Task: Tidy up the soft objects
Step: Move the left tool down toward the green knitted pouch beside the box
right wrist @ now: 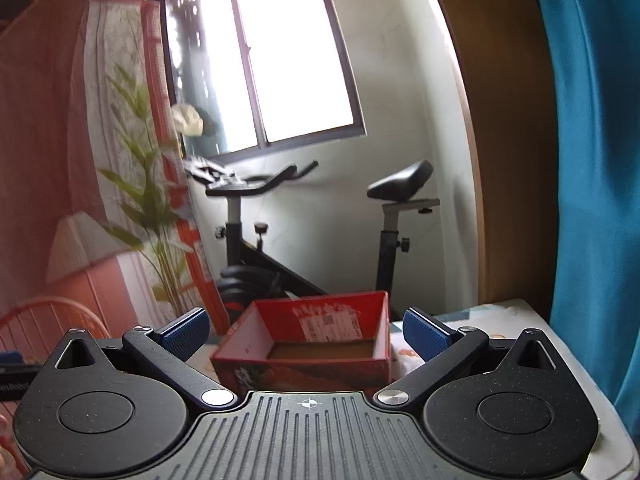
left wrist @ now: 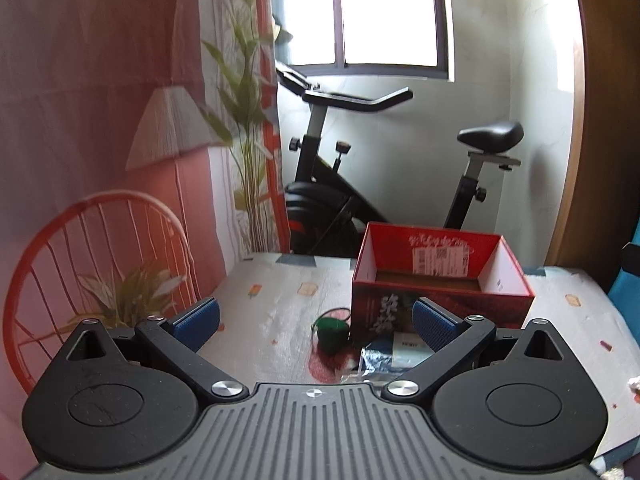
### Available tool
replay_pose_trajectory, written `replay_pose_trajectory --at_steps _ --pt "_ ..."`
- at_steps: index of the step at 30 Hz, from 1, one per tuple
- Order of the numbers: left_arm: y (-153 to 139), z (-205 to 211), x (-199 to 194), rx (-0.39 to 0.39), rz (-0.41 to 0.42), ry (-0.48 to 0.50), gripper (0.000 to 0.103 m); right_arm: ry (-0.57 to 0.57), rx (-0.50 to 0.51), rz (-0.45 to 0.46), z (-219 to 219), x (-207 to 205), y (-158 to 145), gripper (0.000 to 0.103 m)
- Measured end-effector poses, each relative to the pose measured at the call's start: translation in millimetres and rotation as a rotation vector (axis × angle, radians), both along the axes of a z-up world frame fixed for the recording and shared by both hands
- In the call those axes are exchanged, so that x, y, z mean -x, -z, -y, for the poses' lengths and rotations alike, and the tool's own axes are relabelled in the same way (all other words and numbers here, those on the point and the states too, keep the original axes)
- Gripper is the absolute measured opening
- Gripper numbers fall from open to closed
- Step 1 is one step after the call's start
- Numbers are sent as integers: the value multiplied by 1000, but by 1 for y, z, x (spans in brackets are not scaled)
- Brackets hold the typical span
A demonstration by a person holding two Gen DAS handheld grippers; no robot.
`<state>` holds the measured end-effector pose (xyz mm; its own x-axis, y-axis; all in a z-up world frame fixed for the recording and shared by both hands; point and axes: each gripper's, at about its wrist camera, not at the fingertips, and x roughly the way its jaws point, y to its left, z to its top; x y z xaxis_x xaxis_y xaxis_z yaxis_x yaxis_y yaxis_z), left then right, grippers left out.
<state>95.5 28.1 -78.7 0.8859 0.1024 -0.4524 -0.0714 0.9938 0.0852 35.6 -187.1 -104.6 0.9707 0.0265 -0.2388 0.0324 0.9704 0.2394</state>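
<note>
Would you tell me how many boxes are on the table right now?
1: an open red box stands on the table, just behind the small green pouch. The grippers' bodies hide the near part of the table, so more might be there.

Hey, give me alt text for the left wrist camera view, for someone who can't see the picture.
The open left gripper with blue finger pads hovers over a patterned tablecloth-covered table, holding nothing. Ahead sit a small dark green pouch, a crinkled silvery packet and an open, empty red cardboard box. Behind stand a black exercise bike and a bright window.
</note>
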Motion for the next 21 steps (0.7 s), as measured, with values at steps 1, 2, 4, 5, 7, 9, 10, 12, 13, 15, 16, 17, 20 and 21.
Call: replay_pose_trajectory --at_steps 1,2,4,5,7,9,10,12,13,15,16,17,20,21 --pt "5 -1 -4 0 -13 2 103 -6 6 -21 -1 -5 4 103" --pt "10 -3 -8 3 -24 7 103 -13 3 -41 -1 -11 10 103" --pt "21 -4 -15 19 -48 12 103 -30 -16 -74 -1 -21 24 103" --pt "26 -6 -18 30 -60 15 103 -36 -19 -80 -1 -24 29 103" --pt "37 -10 -25 50 -83 17 103 -38 -7 -97 -2 -32 43 103" --pt "47 -13 -31 60 -104 16 103 -36 11 -125 -5 -40 56 103" --pt "52 -14 -32 62 -113 18 103 -37 15 -143 -6 -44 62 103" --pt "61 -15 -37 62 -130 18 103 -42 18 -185 -7 -53 74 103" --pt "65 -14 -39 62 -141 18 103 -44 17 -206 -5 -58 82 103" --pt "73 -16 -45 66 -167 17 103 -55 15 -241 -6 -65 92 103" --pt "78 -17 -48 73 -178 18 103 -62 17 -260 -7 -69 98 103" --pt "82 -19 -51 83 -189 20 103 -66 22 -276 -8 -72 102 103" --pt "92 -25 -58 112 -218 19 103 -69 38 -310 -11 -81 113 103" --pt "95 -26 -60 117 -227 17 103 -72 31 -318 -11 -83 116 103"
